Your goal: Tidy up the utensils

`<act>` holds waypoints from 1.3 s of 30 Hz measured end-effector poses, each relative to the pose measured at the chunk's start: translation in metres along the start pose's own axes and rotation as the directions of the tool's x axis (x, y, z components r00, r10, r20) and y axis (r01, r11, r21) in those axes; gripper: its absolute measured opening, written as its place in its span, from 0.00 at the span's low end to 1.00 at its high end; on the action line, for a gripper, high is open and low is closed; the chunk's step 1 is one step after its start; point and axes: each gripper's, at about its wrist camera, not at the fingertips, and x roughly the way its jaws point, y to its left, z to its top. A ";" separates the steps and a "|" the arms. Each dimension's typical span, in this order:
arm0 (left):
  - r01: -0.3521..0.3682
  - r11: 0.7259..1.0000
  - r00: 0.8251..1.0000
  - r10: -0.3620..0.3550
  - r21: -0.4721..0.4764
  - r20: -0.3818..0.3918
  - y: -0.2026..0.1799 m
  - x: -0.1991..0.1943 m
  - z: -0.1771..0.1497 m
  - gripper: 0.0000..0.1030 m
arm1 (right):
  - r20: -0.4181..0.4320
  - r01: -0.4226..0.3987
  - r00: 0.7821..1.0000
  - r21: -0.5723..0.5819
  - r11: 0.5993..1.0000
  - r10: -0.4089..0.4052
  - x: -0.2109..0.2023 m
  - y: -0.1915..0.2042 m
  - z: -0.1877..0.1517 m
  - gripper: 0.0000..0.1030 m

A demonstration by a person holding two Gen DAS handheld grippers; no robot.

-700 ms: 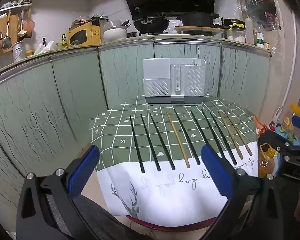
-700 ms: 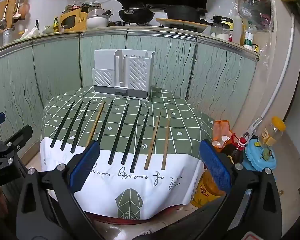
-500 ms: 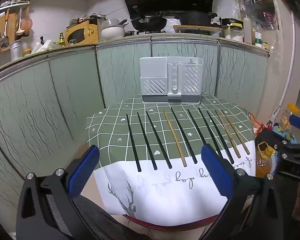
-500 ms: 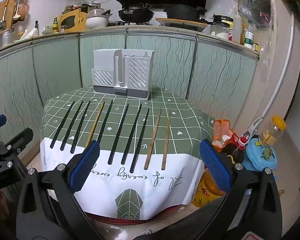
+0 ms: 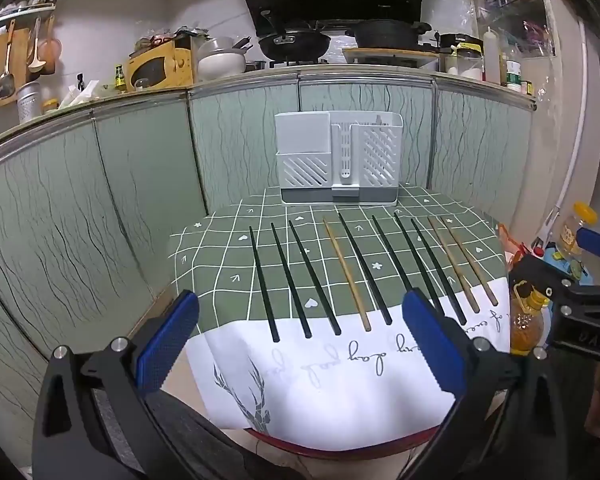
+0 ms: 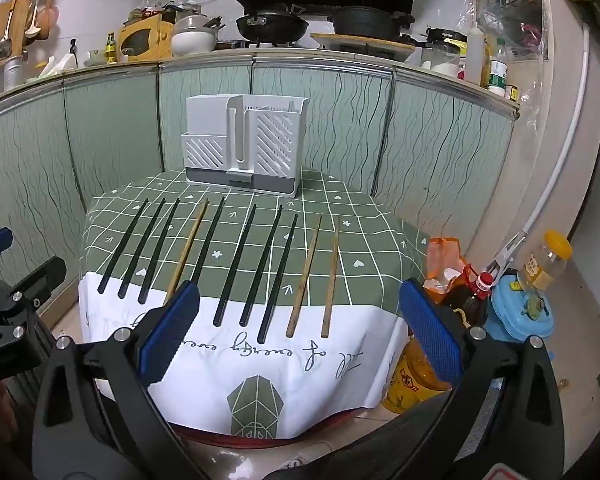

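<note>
Several black chopsticks [image 5: 263, 282] and three wooden chopsticks [image 5: 346, 273] lie side by side on a small table with a green checked cloth [image 5: 216, 256]. A white slotted utensil holder [image 5: 339, 162] stands at the table's far edge. The same row of black chopsticks [image 6: 236, 264] and wooden chopsticks [image 6: 332, 276] and the holder [image 6: 244, 144] show in the right wrist view. My left gripper [image 5: 300, 344] is open and empty, held in front of the table's near edge. My right gripper [image 6: 298, 328] is open and empty, also in front of the near edge, to the right.
Green-panelled kitchen cabinets [image 5: 100, 200] wrap behind and to the left of the table. Oil bottles [image 6: 476, 292], a yellow-capped jar [image 6: 546, 260] and a blue container [image 6: 518, 312] stand on the floor at the right. Pots and a microwave sit on the counter above.
Both grippers have moved slightly forward toward the table; the chopsticks and holder appear a little closer. Nothing has been grasped.
</note>
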 end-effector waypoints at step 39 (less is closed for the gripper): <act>-0.042 0.994 0.997 0.034 0.099 0.074 0.013 -0.006 0.007 0.96 | -0.007 0.038 0.999 -0.026 0.999 -0.038 -0.011 -0.015 -0.001 0.93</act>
